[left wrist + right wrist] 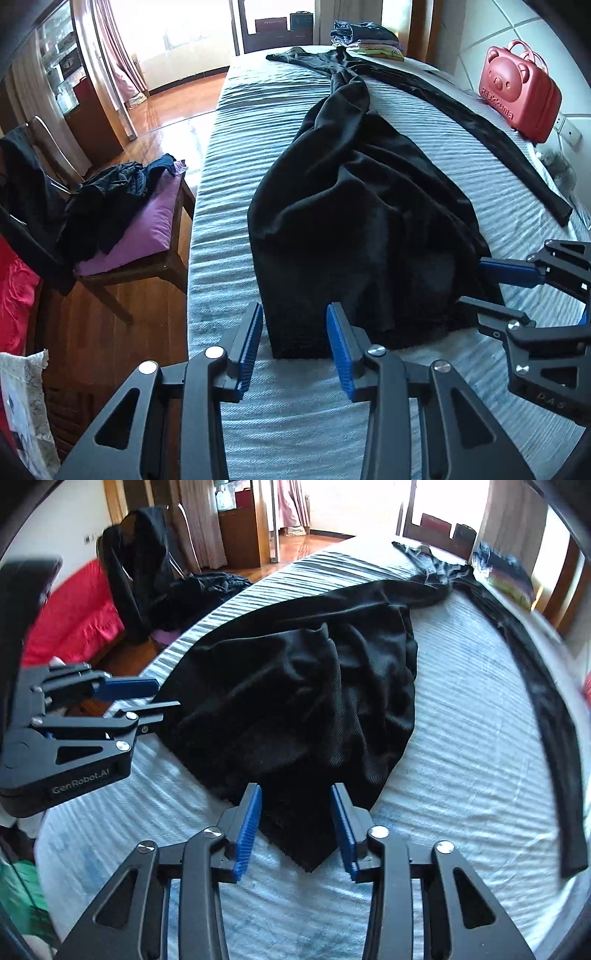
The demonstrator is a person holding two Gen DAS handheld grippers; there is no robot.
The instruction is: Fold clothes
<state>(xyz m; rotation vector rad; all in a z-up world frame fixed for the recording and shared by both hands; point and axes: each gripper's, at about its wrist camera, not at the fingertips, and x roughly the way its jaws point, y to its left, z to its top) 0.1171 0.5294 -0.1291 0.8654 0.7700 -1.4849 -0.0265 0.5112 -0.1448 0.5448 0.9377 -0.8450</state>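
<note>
A black garment (362, 206) lies crumpled lengthwise on the pale striped bed (236, 155), and a long narrow part of it (480, 125) trails along the right side. My left gripper (293, 332) is open, its blue pads straddling the garment's near hem corner without pressing on it. In the right wrist view, my right gripper (295, 812) is open too, and another pointed corner of the garment (295, 686) lies between its pads. Each gripper shows in the other's view: the right gripper (471, 284) at the garment's right edge, the left gripper (168, 696) at its left edge.
A stack of folded clothes (365, 40) sits at the bed's far end. A red bear-shaped case (517, 99) stands against the wall on the right. Left of the bed, a wooden chair with a purple cushion (147, 225) holds dark clothes. Red fabric (74, 627) lies further left.
</note>
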